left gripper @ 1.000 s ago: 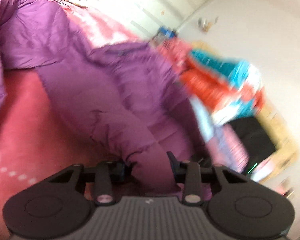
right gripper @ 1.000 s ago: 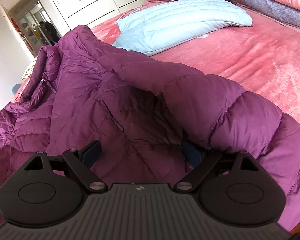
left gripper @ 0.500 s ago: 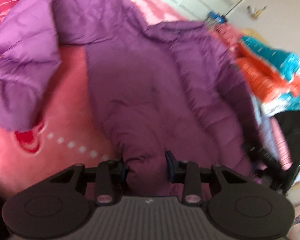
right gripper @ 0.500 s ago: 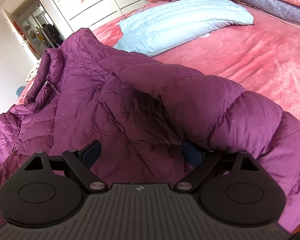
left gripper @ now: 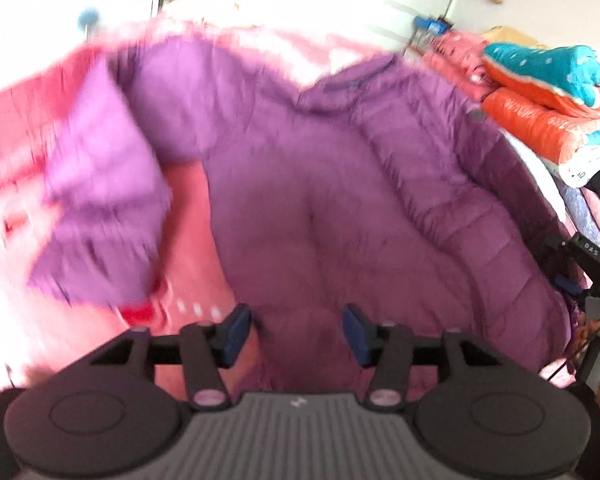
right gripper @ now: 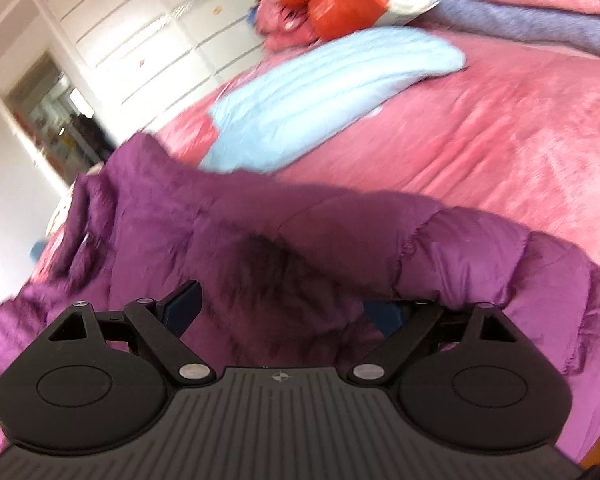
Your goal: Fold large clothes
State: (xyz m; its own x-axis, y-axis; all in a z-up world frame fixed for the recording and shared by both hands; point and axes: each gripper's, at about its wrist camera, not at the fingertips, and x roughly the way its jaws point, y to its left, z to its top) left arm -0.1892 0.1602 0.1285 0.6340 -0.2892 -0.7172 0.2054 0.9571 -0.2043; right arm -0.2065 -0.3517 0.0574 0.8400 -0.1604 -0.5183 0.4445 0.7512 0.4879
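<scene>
Pink bedding [right gripper: 500, 152] carries one purple down jacket [left gripper: 320, 200] and one pale blue one [right gripper: 320, 96]. Left tongs [left gripper: 296, 330] have just been opening, pads clear of the purple hem between them. Right tongs [right gripper: 284, 308] gape wide around a purple fold.

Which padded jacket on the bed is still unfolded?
The purple jacket, sprawled beneath both hand-held grippers; the light blue jacket lies flat and folded behind it.
</scene>
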